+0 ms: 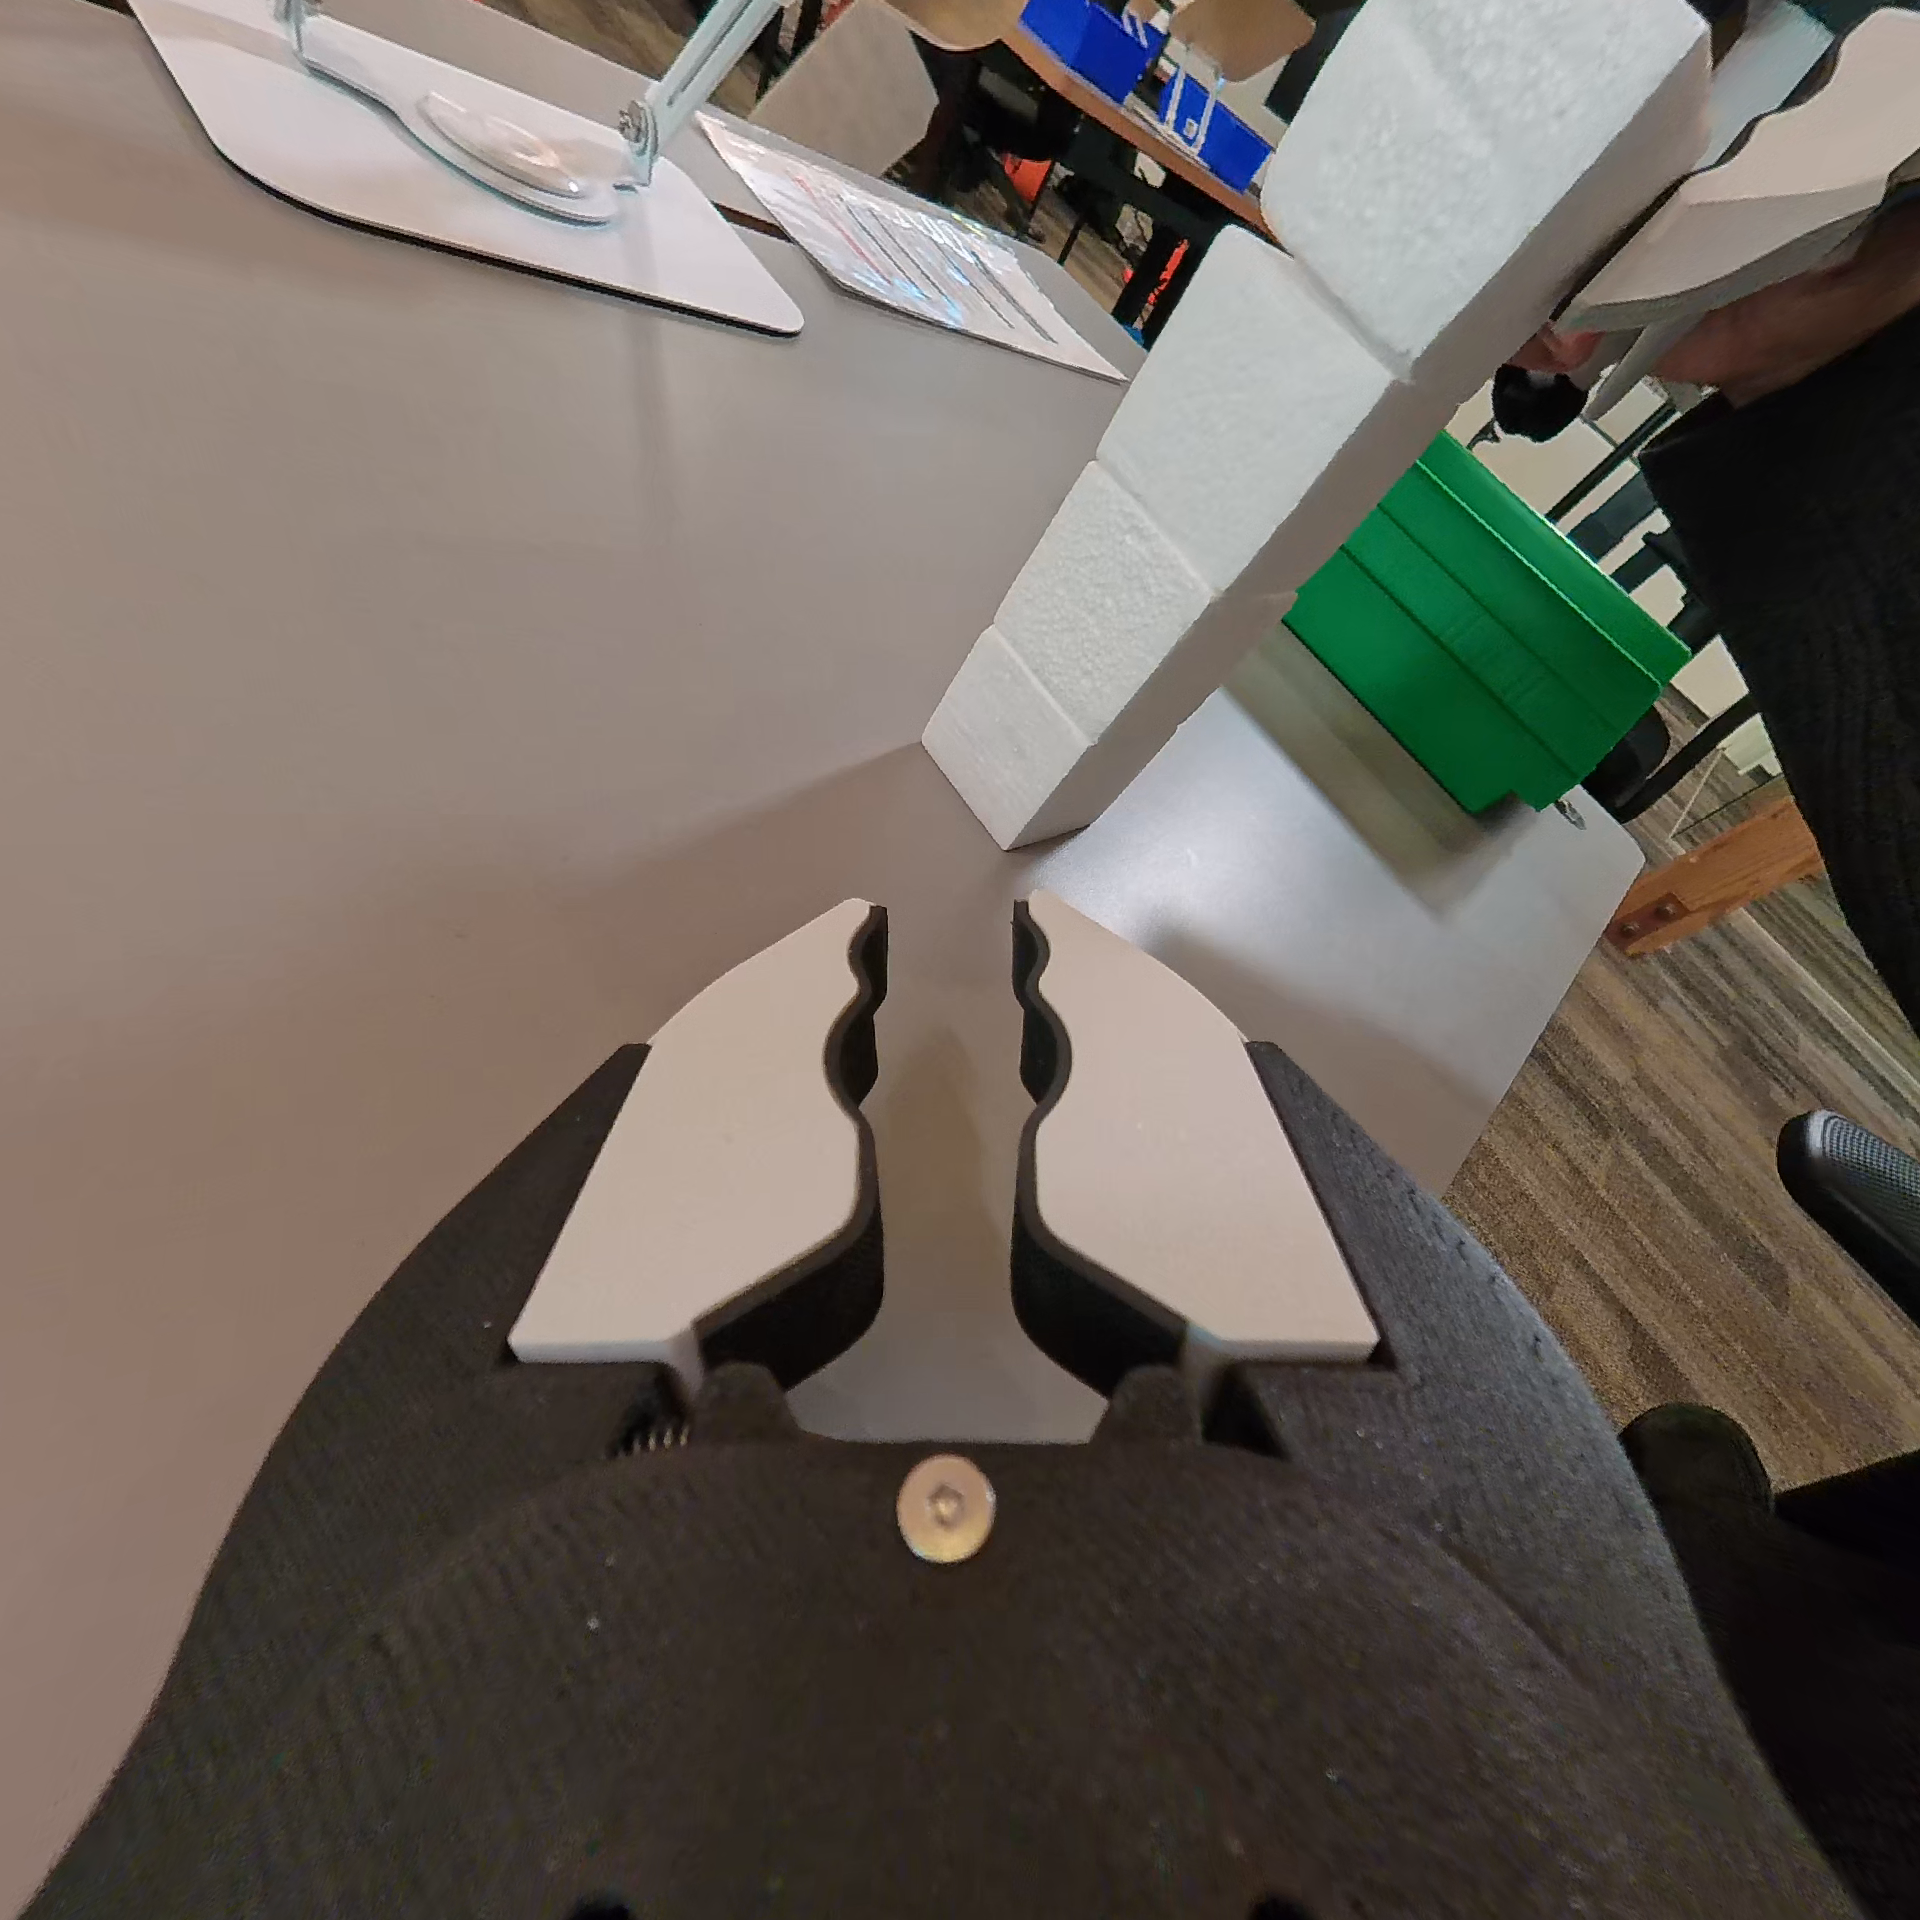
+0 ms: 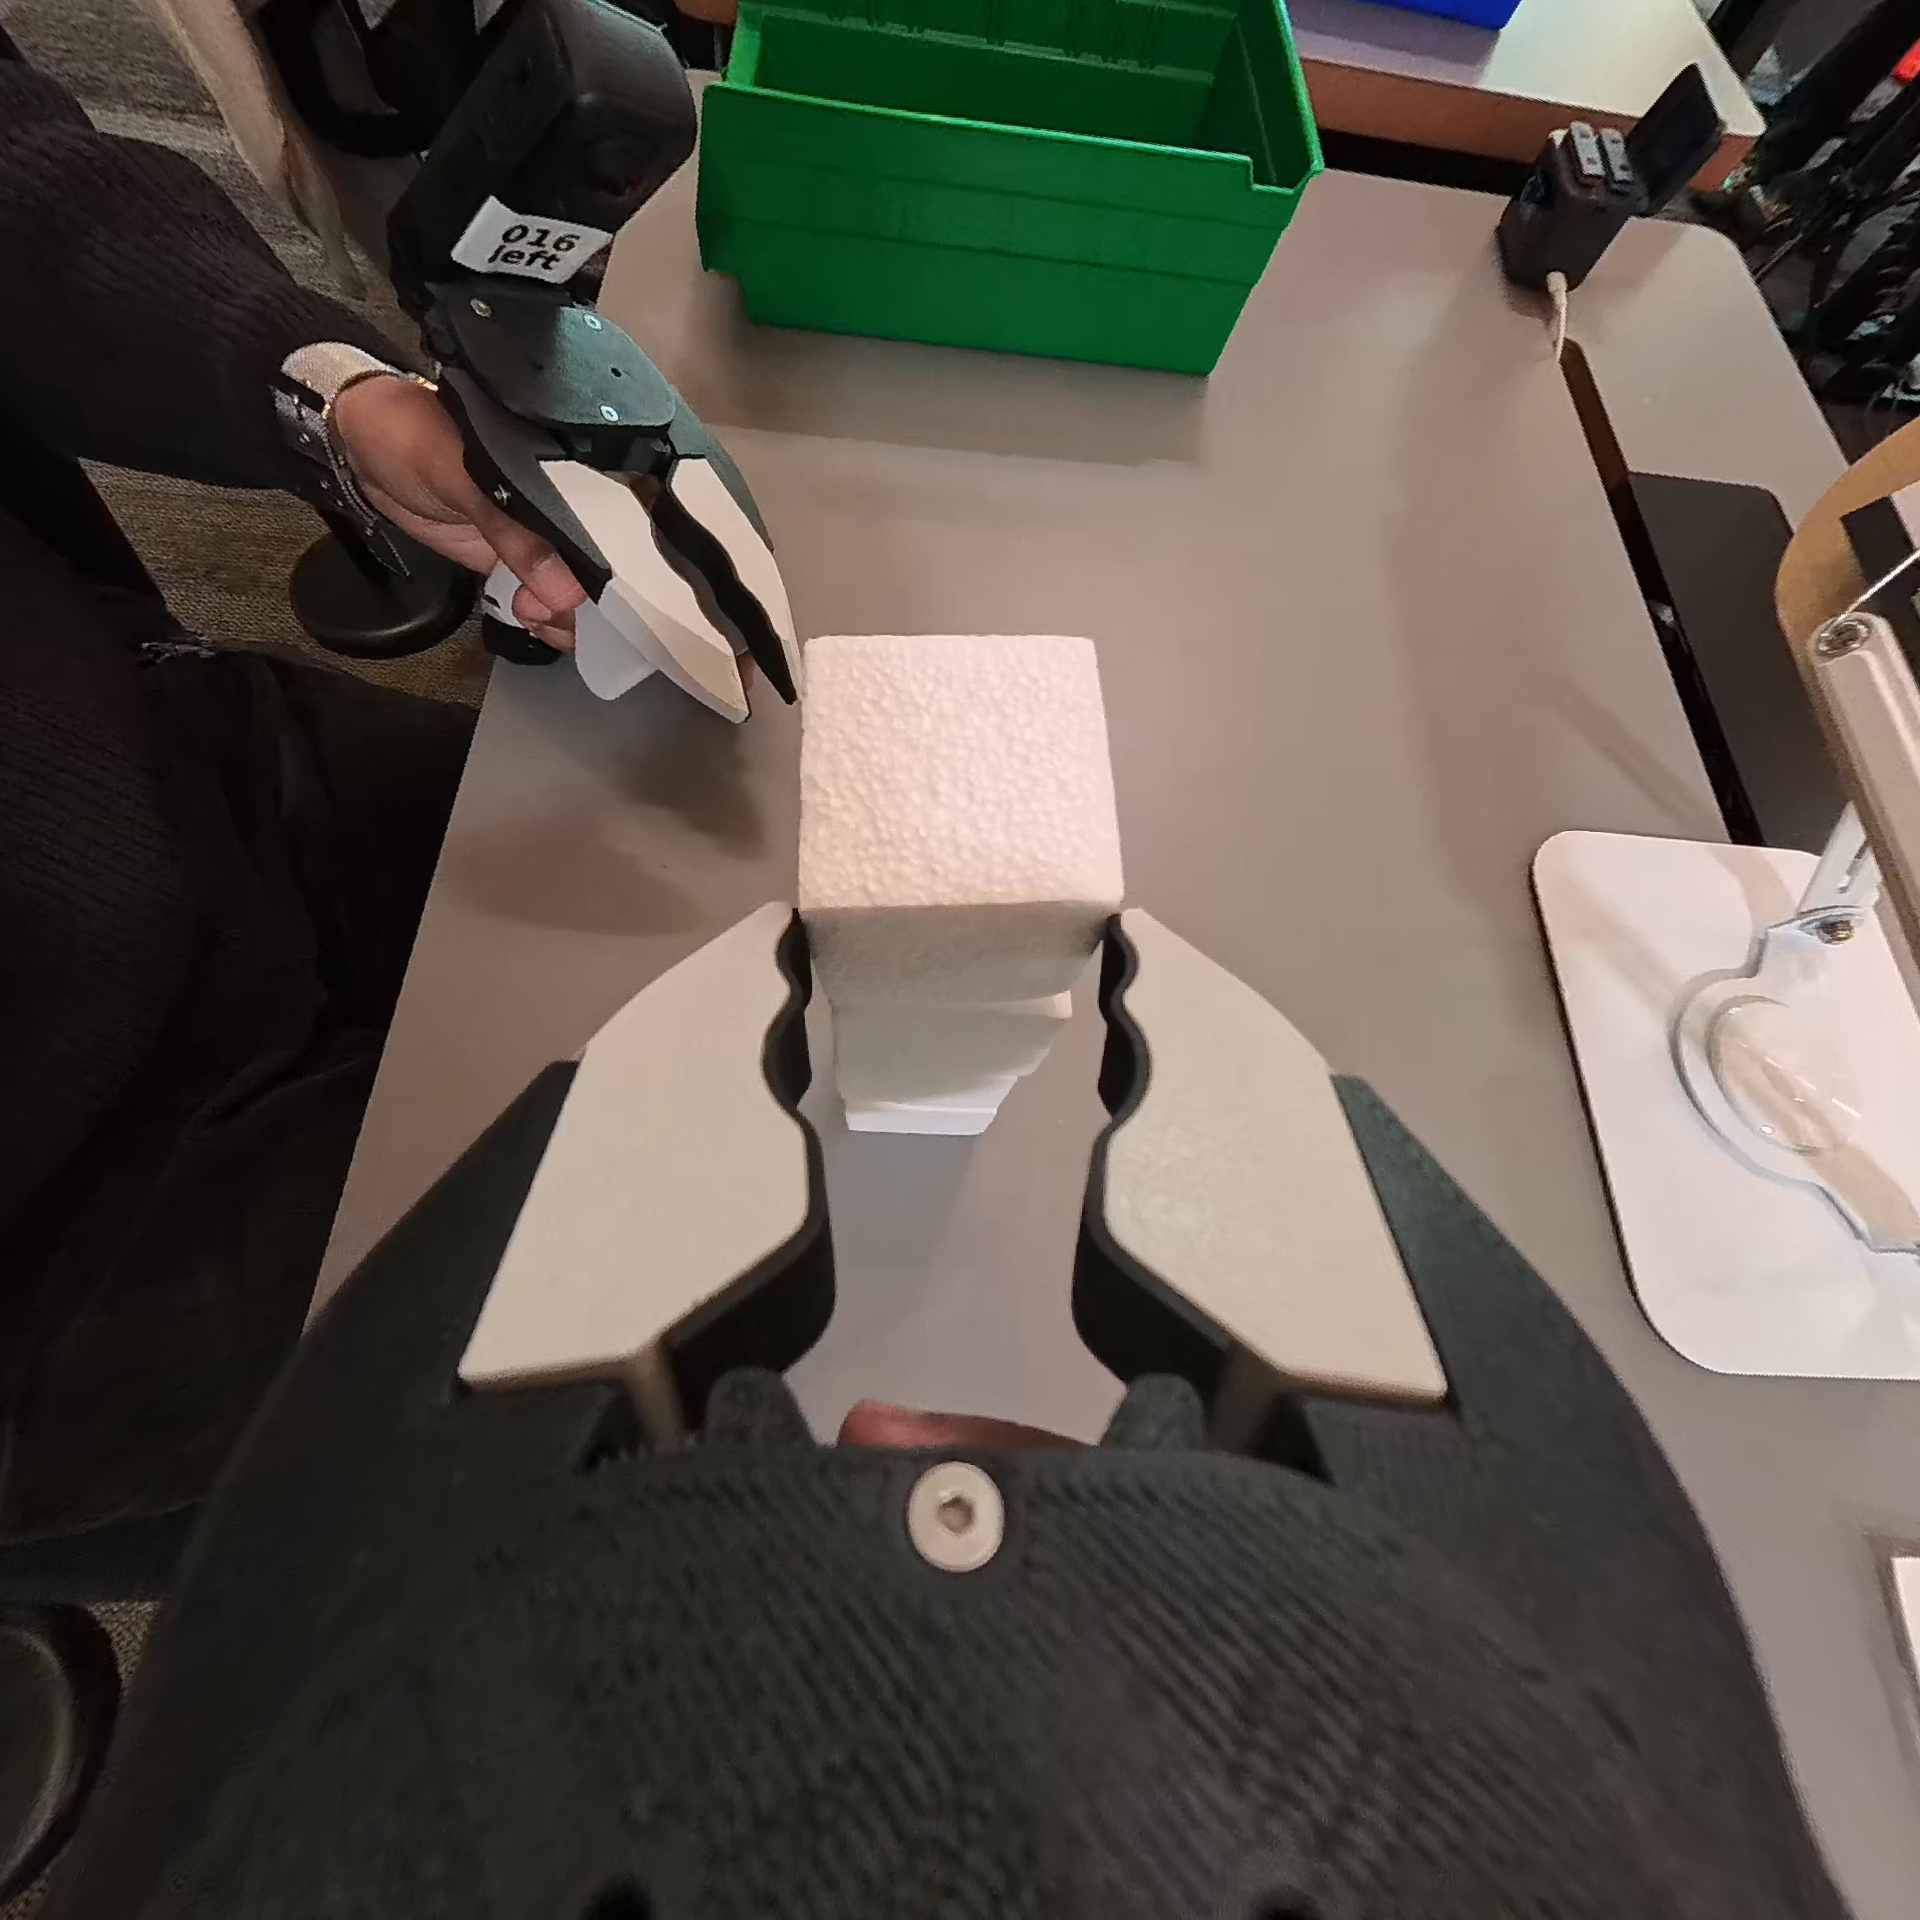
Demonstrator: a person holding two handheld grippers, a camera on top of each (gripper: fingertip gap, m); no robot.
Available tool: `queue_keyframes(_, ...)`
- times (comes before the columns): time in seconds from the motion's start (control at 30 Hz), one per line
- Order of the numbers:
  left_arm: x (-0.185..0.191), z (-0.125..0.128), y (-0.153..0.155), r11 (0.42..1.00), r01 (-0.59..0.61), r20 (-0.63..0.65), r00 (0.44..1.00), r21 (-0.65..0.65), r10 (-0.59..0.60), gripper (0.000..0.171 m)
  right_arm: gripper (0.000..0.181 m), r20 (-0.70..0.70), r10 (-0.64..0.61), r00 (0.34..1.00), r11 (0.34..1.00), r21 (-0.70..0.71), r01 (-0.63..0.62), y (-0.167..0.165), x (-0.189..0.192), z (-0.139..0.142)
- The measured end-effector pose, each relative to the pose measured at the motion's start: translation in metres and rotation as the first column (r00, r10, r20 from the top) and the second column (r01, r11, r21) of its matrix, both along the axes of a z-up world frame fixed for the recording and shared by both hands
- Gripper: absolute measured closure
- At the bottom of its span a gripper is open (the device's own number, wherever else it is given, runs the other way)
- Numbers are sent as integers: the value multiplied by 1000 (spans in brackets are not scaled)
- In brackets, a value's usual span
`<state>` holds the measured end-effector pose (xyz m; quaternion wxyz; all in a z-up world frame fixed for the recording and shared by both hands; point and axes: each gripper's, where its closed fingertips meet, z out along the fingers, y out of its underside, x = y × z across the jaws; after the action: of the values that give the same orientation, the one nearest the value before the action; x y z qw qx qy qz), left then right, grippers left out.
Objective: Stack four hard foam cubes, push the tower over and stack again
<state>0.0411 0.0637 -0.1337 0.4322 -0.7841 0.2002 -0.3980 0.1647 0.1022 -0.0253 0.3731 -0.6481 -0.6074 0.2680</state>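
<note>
A stack of white foam cubes (image 1: 1117, 592) stands on the grey table (image 1: 416, 623). My right gripper (image 2: 954, 930) is shut on the top foam cube (image 2: 951, 769), its fingertips against the cube's two sides. The lower cubes (image 2: 935, 1049) show beneath it. In the left wrist view the top cube (image 1: 1475, 156) sits slightly offset above the stack, with the right gripper's fingers (image 1: 1766, 208) on it. My left gripper (image 1: 950, 914) is open and empty, jaws a little apart, low over the table just short of the stack's base. It also shows in the right wrist view (image 2: 764, 691), left of the top cube.
A green plastic bin (image 2: 987, 208) stands behind the stack, also in the left wrist view (image 1: 1455, 644). A white mat with a clear stand (image 2: 1714, 1091) lies at the right. A laminated sheet (image 1: 904, 249) lies beside the mat. A black device (image 2: 1590, 197) sits at the far right corner. About 20 centimeters separates my left fingertips from my right.
</note>
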Motion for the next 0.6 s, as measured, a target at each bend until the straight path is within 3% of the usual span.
queue_keyframes(0.6, 0, 0, 0, 1000, 1, 1, 1000, -2, -1, 148, 127, -2, -2, 1000, 1000, -19, 2, 1, 1, 0)
